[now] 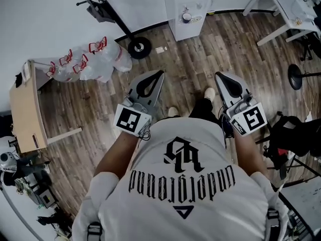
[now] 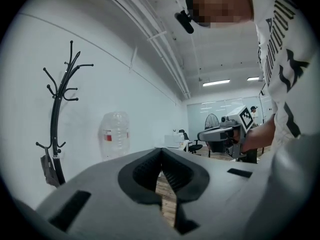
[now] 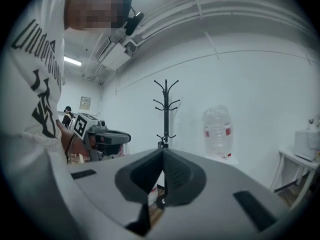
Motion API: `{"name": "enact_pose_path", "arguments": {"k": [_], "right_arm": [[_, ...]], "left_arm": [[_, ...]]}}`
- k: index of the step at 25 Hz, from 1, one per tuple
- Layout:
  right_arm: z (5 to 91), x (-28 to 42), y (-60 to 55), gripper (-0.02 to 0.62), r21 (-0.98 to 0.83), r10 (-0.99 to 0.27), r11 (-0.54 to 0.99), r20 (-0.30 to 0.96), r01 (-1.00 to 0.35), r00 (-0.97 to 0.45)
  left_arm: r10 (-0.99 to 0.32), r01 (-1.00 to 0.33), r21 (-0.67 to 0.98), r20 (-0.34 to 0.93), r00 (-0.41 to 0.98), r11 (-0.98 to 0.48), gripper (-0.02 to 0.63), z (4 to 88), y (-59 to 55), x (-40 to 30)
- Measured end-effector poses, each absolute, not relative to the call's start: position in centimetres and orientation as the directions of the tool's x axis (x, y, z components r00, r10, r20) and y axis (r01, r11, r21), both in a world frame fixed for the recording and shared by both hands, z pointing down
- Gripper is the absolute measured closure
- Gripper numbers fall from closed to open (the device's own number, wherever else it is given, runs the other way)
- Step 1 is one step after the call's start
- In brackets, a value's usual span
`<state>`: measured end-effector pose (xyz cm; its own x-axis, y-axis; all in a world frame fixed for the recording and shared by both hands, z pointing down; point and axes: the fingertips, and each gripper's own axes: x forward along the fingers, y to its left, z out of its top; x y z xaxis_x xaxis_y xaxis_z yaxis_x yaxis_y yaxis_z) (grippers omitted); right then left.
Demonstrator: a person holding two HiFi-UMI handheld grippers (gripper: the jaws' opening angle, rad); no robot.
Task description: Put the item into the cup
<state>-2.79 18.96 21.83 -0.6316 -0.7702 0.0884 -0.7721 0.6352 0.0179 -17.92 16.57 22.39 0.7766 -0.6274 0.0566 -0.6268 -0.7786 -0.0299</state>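
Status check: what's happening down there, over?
Left hand-held gripper shut, empty. Right hand-held gripper shut, empty. No cup or item in view.

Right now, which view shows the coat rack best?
The left gripper view: the coat rack stands large against the white wall, with hooks and pole plain to see. The right gripper view shows it smaller, with its foot out of sight. The head view shows mostly its round base from above.

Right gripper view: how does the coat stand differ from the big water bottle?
The coat stand is black and thin; the water bottle is clear and broad. The coat stand carries hooks; the water bottle carries a red label. Both stand upright by the white wall.
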Motion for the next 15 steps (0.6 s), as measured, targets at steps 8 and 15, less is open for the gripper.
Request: {"name": "enact_pose_path", "arguments": {"k": [8, 15], "right_arm": [[20.4, -4.0, 22.6, 0.591, 0.047, -0.78, 0.625, 0.084, -0.779, -0.62], [20.3, -3.8, 23.9, 0.591, 0.052, -0.792, 0.61, 0.075, -0.79, -0.606]], "left_arm": [[-0.605, -0.604, -0.024, 0.062, 0.794, -0.796, 0.598, 21.4, 19.5, -20.0], [-0.606, -0.604, -0.05, 0.048, 0.794, -0.796, 0.598, 20.7, 20.4, -20.1]]}}
